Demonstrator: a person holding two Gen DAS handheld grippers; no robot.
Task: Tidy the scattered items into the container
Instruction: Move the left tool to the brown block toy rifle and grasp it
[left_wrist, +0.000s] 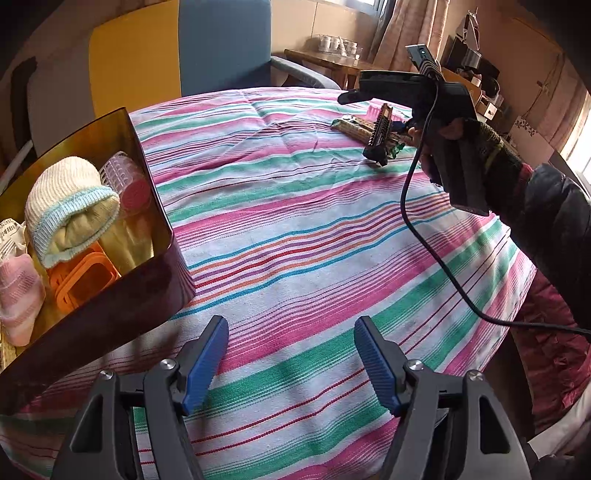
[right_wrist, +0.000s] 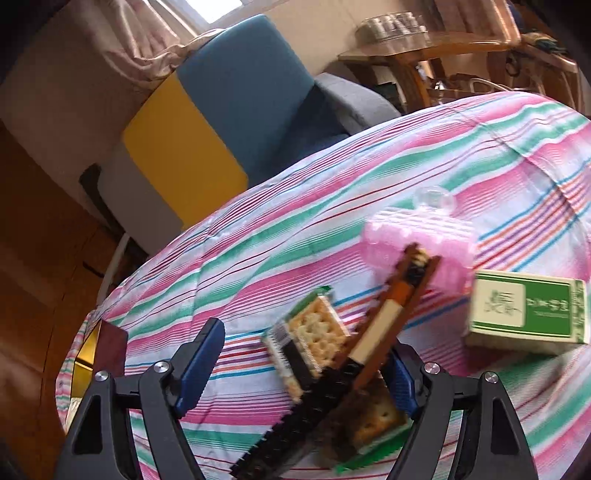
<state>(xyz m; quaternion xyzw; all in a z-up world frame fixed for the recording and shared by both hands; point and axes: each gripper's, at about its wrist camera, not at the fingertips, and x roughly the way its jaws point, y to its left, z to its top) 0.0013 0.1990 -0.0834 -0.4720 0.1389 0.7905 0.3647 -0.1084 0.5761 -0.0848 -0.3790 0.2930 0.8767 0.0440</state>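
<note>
Two claws over a striped cloth

The left claw (left_wrist: 290, 354) is wide open with nothing in it, and the gold box (left_wrist: 147, 173) sits to its left, with a knit hat (left_wrist: 70, 206) inside. The right claw (right_wrist: 304, 365) is open too; a toy brick bar (right_wrist: 369, 332) lies tilted between its fingers, over a cracker pack (right_wrist: 314, 336). A pink roller (right_wrist: 421, 243) and a green box (right_wrist: 528, 310) lie farther off.

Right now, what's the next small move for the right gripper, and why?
Probably shut the right gripper on the brown-and-black comb. Its jaws stand wide open, with the comb lying slantwise between them over the cracker packets. Once gripped, it can go to the amber container.
</note>
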